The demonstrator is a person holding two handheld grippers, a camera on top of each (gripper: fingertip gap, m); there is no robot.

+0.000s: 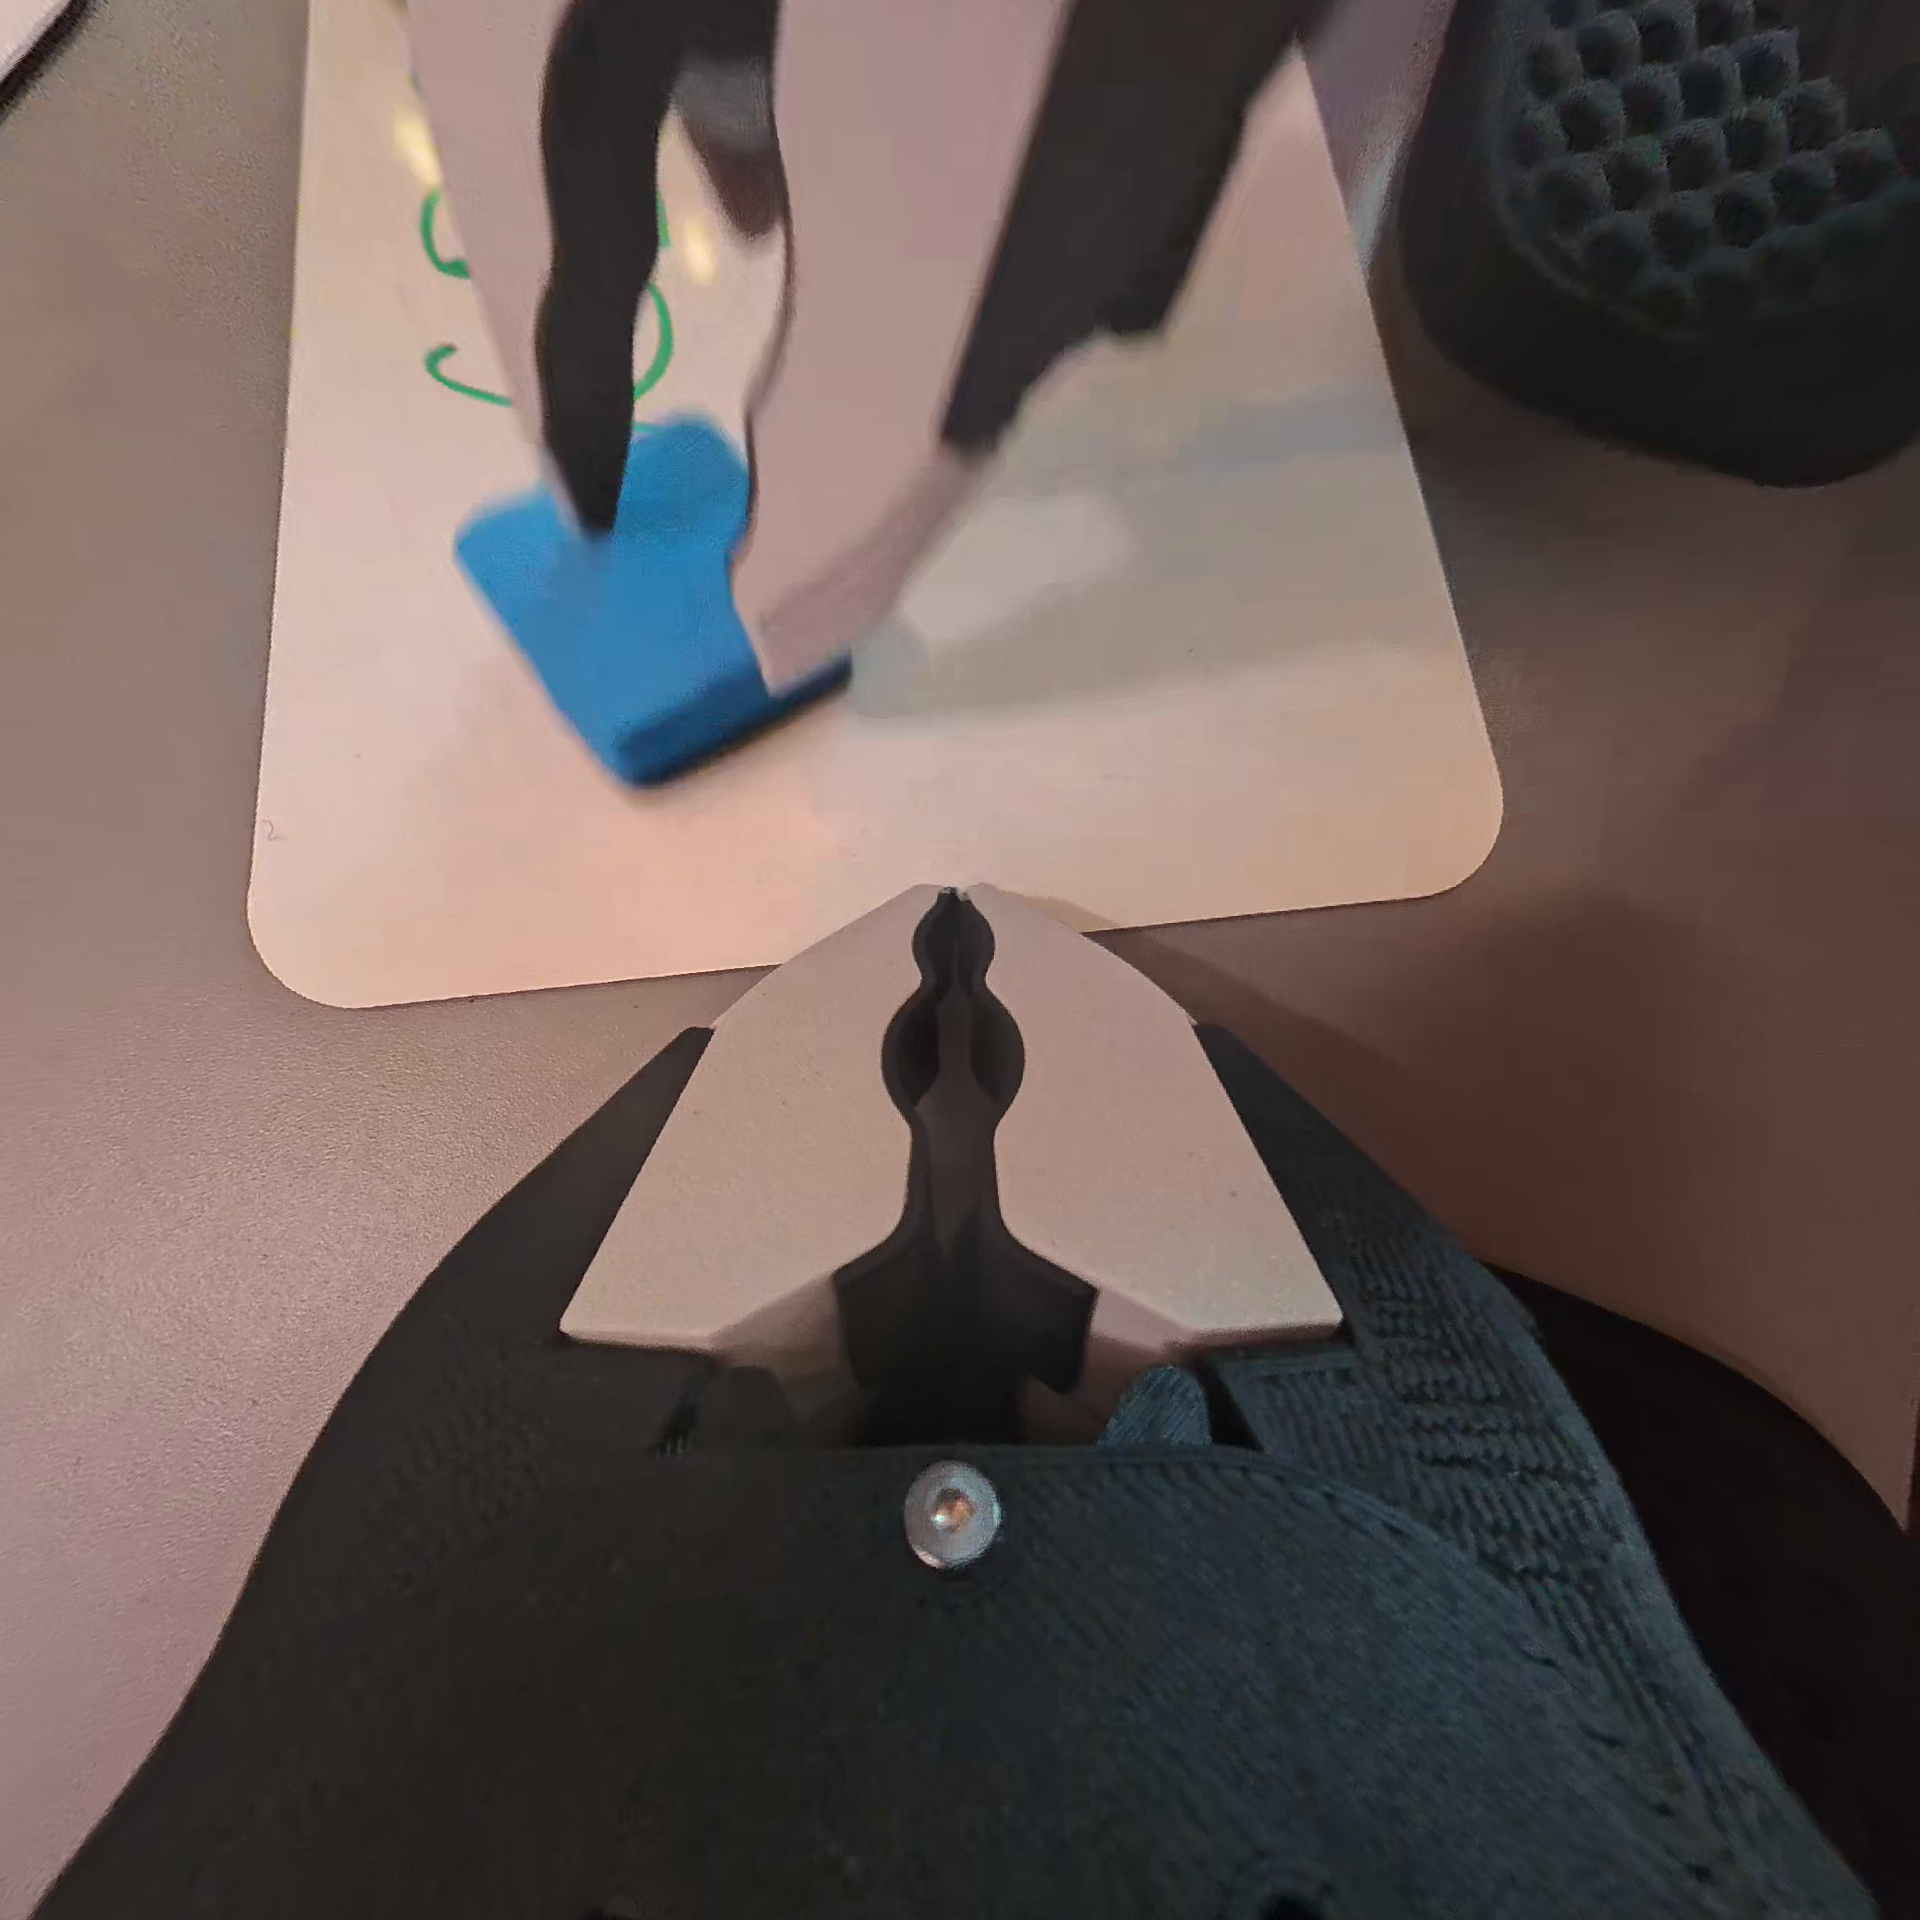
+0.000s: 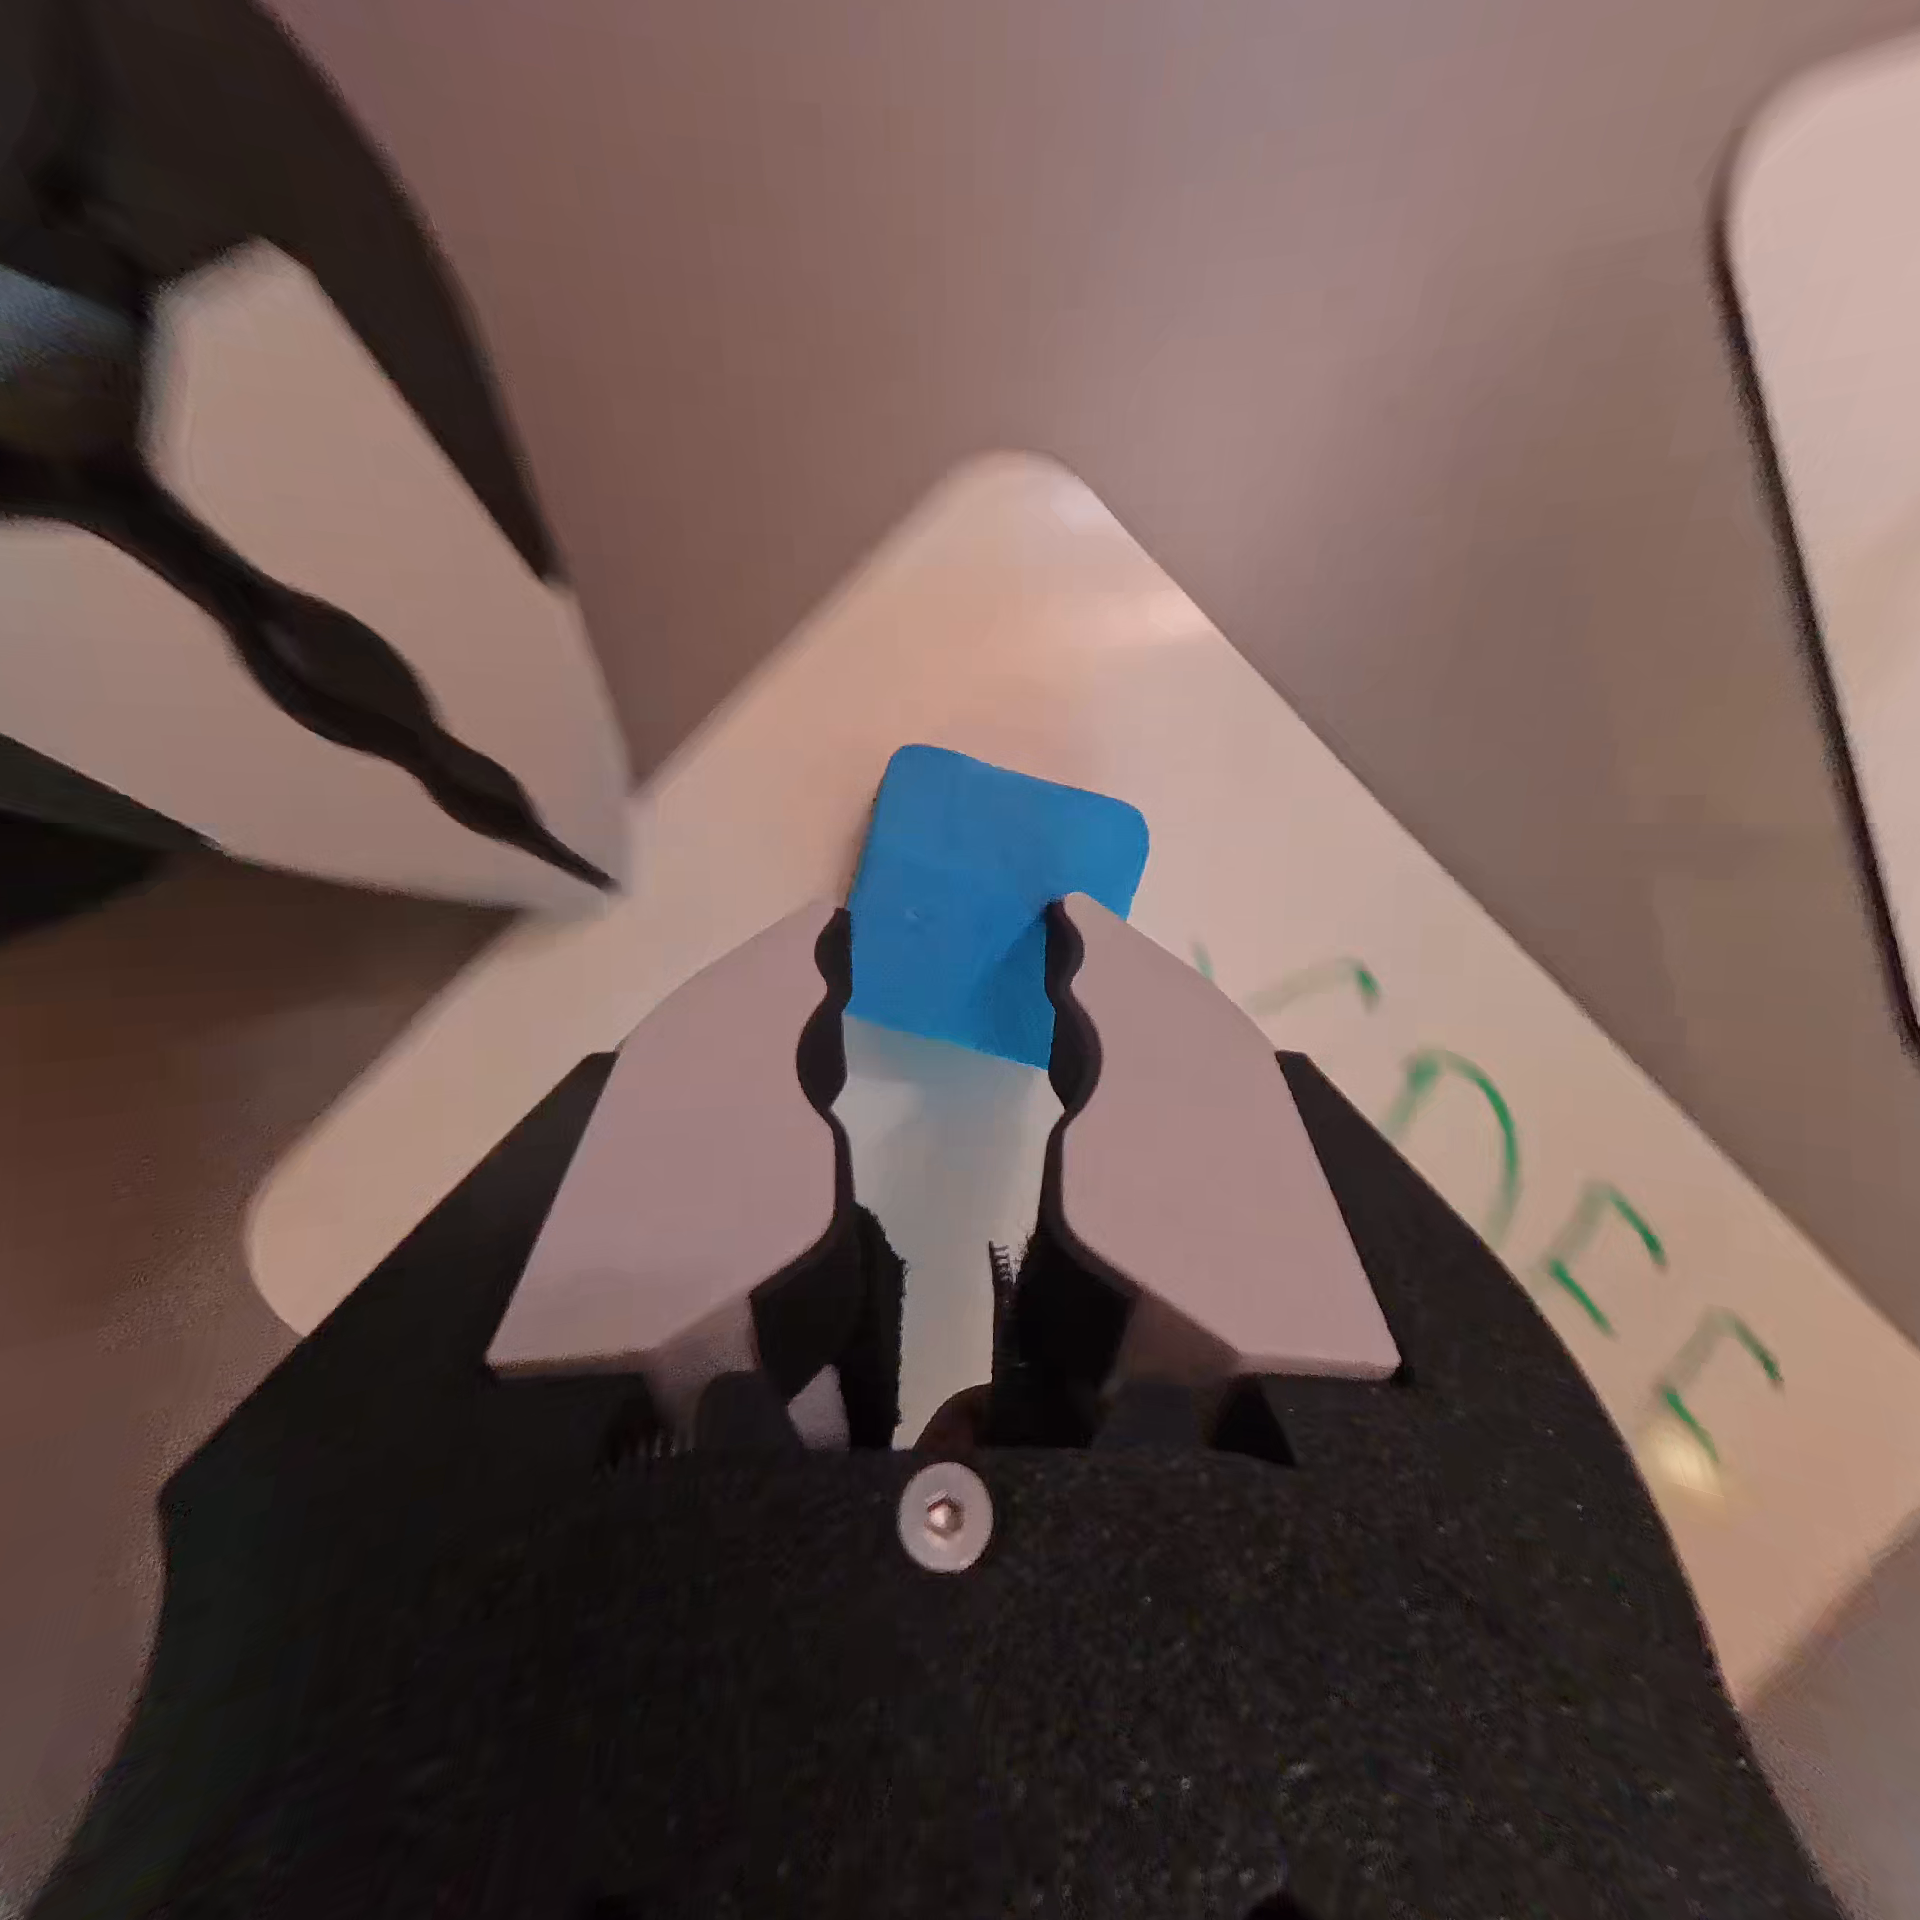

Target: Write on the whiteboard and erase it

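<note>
- Whiteboard front and centre, lying flat on the table, with its near edge just ahead of the left gripper.
- Left gripper's tips are pinched together on nothing, parked at the board's 6 o'clock edge, seemingly steadying it, though contact isn't clear.
- Right gripper is clamped on the blue eraser, jaws set either side of it, pressing it flat on the board.
- Seen from the left wrist, the eraser sits toward 10 o'clock of the board's middle, with the green writing just beyond it toward 11 o'clock.
- From the right wrist, the green letters trail off toward 4 o'clock of the eraser, untouched.
- Progress call: writing looks done and erasing is in hand. The near half of the board shows clean, but most of the visible marks remain to be wiped.
- Motion blur on the eraser arm suggests a swipe under way.
- Surface: smooth, matte, brownish-grey tabletop. The board is thin and glossy with rounded corners, so it could slide if unheld.
- Room: a dark object with a bumpy texture at 2 o'clock in the left view, and a second pale rounded board at 2 o'clock in the right view.
</note>
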